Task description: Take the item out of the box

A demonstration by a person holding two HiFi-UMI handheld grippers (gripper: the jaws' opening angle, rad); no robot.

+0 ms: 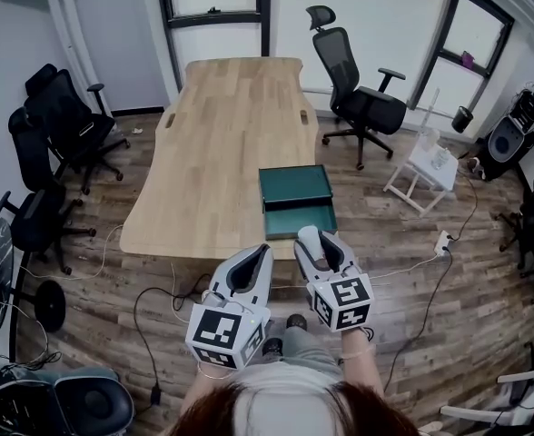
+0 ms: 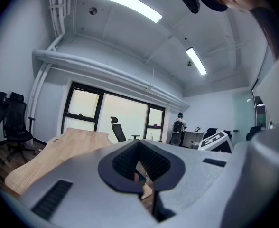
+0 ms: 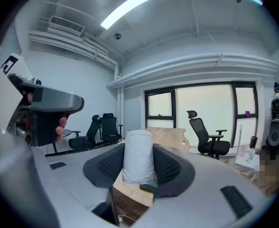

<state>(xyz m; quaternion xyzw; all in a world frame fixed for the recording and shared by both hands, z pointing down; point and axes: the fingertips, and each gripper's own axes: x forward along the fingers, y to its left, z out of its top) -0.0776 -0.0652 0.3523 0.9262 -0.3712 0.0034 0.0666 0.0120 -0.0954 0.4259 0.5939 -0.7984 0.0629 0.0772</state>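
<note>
A dark green box (image 1: 301,218) lies open at the near right edge of the wooden table (image 1: 222,143), with its lid (image 1: 295,185) flat behind it. My right gripper (image 1: 320,237) hovers just in front of the box, at the table's edge. In the right gripper view this gripper (image 3: 138,172) is shut on an upright pale grey roll (image 3: 138,158), and a corner of the green box (image 3: 148,187) shows below the roll. My left gripper (image 1: 258,252) is to the left, off the table's front edge. Its jaws (image 2: 140,169) are shut with nothing between them.
Black office chairs (image 1: 63,125) stand left of the table, and another chair (image 1: 358,98) stands at the far right. A small white side table (image 1: 426,166) is on the right. Cables and a power strip (image 1: 442,242) lie on the wooden floor.
</note>
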